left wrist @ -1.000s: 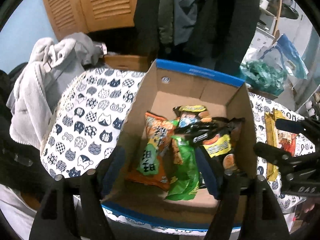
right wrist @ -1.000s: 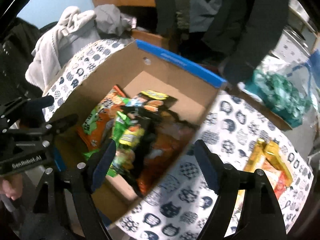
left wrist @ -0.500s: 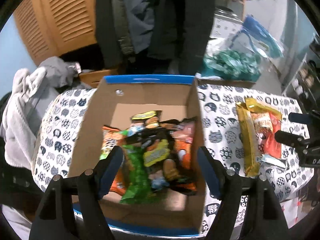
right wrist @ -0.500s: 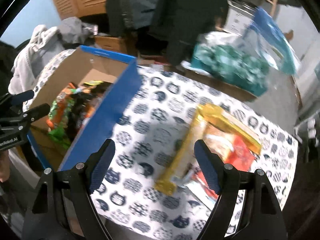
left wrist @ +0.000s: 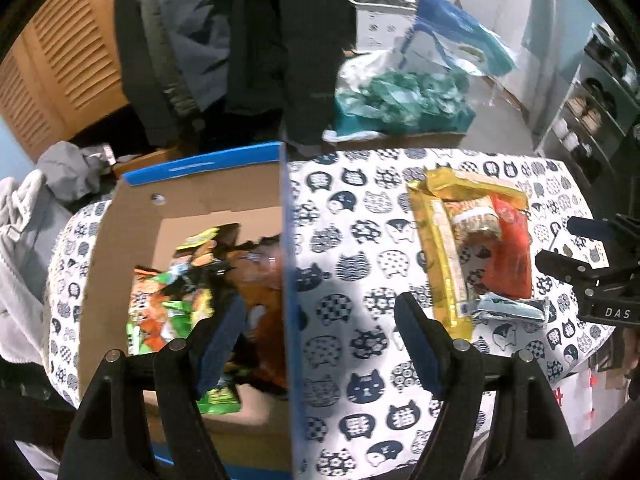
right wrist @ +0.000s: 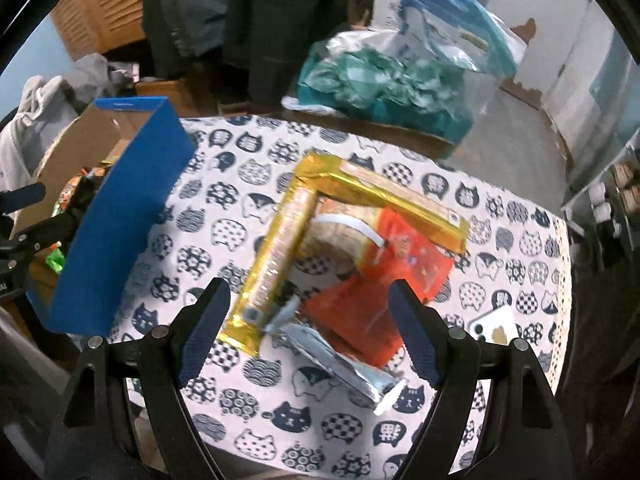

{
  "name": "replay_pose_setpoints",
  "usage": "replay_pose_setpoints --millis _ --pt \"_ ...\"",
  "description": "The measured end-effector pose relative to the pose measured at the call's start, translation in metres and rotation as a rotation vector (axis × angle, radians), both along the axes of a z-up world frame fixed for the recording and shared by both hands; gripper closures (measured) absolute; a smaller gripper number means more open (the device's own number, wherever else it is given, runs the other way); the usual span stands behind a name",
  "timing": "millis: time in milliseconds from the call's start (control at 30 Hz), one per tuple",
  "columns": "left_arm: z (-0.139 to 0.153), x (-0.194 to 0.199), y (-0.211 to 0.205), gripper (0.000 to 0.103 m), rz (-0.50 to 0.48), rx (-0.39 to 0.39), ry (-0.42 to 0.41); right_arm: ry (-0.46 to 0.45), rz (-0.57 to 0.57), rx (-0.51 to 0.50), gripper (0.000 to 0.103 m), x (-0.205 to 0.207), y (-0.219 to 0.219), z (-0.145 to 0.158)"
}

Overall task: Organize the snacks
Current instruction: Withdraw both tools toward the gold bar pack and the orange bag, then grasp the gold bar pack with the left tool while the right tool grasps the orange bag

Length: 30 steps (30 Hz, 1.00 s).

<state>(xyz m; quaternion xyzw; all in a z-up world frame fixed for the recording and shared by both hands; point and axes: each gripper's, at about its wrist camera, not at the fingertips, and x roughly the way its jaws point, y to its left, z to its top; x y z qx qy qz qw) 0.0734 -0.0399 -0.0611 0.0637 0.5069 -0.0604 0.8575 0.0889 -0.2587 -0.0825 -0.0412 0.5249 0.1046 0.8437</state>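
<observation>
A cardboard box [left wrist: 120, 240] with blue outer walls [right wrist: 116, 232] sits on the left of the table and holds several snack packets [left wrist: 172, 304]. On the cat-print cloth to its right lie loose snacks: a long gold packet [right wrist: 276, 256], a second gold packet [right wrist: 392, 200], an orange-red packet [right wrist: 404, 256] and a silver packet [right wrist: 340, 360]. My left gripper [left wrist: 320, 344] is open and empty, straddling the box's right wall. My right gripper [right wrist: 308, 328] is open and empty just above the loose snacks; it also shows in the left wrist view [left wrist: 576, 252].
The table's cloth [left wrist: 360, 240] ends at near and right edges. A teal plastic bag [right wrist: 380, 84] lies behind the table. Dark coats [left wrist: 256, 40] hang at the back, grey clothing [left wrist: 24, 240] is piled at left, and shelves [left wrist: 600, 100] stand at right.
Both grippers have swung right, away from over the box. The right one now hangs over the loose snacks; the left one is over the box's right wall. Both stay open.
</observation>
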Motion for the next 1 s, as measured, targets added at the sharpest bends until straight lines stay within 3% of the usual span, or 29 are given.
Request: replay_pose_setpoints --millis 400,800,1000 --pt "-0.034 0.022 -0.061 0.025 -0.075 0.051 0.046 0.069 -0.123 0.028 0.022 0.012 -0.054 -0.036" --pt "-0.087 0.064 -0.092 0.024 -0.040 -0.036 0.187 0.232 -0.306 0.196 0.022 0.042 -0.098 -0.100" --pt "-0.104 0.075 -0.101 0.024 -0.026 -0.045 0.214 0.262 -0.359 0.242 0.022 0.055 -0.100 -0.121"
